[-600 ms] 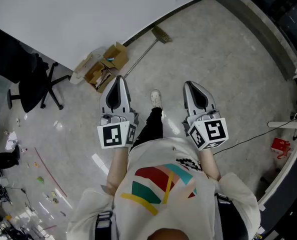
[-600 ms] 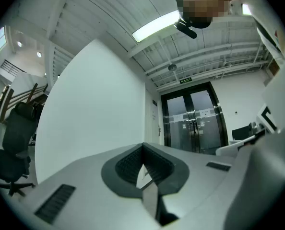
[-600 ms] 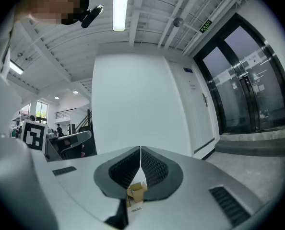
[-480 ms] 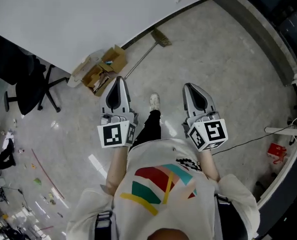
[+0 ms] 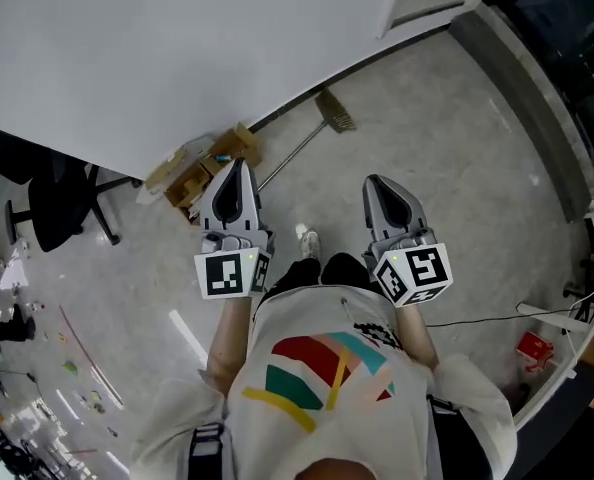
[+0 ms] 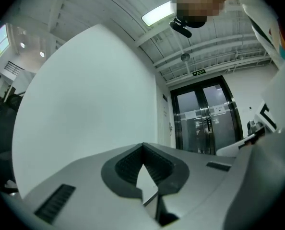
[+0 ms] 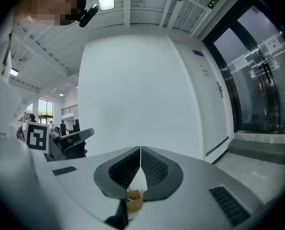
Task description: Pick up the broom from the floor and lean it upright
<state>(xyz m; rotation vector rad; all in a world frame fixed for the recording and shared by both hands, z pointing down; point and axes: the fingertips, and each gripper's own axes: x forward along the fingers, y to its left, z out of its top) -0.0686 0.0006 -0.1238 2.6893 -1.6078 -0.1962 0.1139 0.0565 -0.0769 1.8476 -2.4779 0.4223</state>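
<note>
Tan-headed broom (image 5: 297,155) seemingly nearer than before; left tongs (image 5: 237,162) and right tongs (image 5: 373,181) pressed together.

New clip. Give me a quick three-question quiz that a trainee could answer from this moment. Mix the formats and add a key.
1. True or false: the broom already leans upright against the wall.
2. What does the right hand-held gripper hold? A) the broom handle B) nothing, its jaws are shut C) a chair leg
3. Short answer: what sits on the floor by the broom's handle end, at the foot of the wall?

Key
1. False: it lies flat on the floor, with its bristle head close to the wall.
2. B
3. An open cardboard box.
</note>
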